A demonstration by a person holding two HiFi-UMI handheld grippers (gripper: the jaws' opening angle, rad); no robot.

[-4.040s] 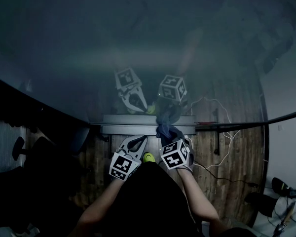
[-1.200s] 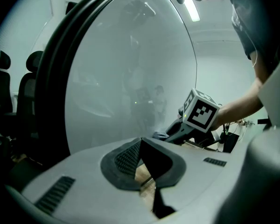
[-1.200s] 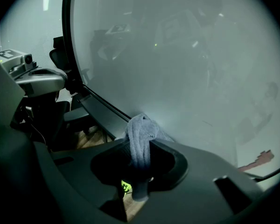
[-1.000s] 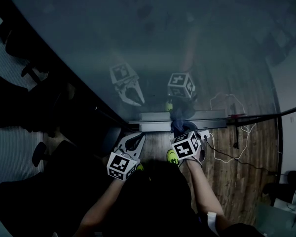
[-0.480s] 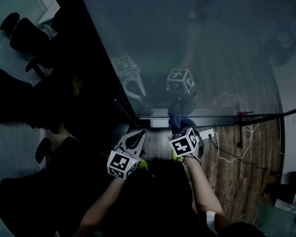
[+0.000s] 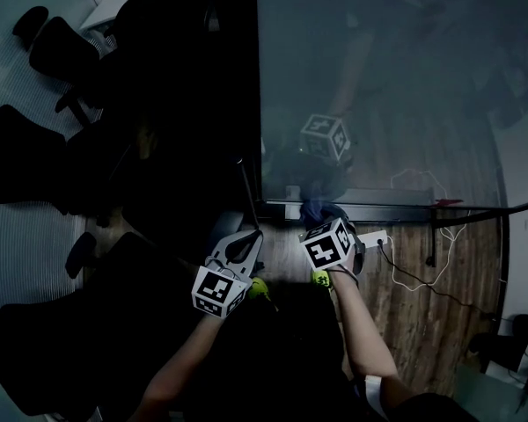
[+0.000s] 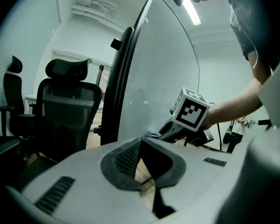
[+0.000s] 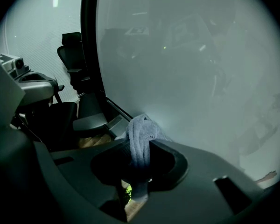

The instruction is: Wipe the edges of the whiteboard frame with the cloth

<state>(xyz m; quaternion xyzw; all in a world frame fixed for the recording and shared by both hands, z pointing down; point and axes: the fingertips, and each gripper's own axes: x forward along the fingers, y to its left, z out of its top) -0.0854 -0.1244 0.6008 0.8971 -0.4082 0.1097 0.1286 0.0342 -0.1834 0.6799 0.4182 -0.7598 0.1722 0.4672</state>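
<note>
Cloth (image 6: 316,207) at the whiteboard's (image 6: 396,86) lower left corner.
Right tongs (image 8: 141,158) pinch it at the whiteboard's bottom frame edge (image 6: 378,204); left tongs (image 7: 147,169), pressed together and empty, hang just below that corner.

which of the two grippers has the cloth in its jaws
The right gripper, at the bottom edge of the whiteboard: its jaws pinch the cloth. The left gripper is shut with nothing between its jaws.
</note>
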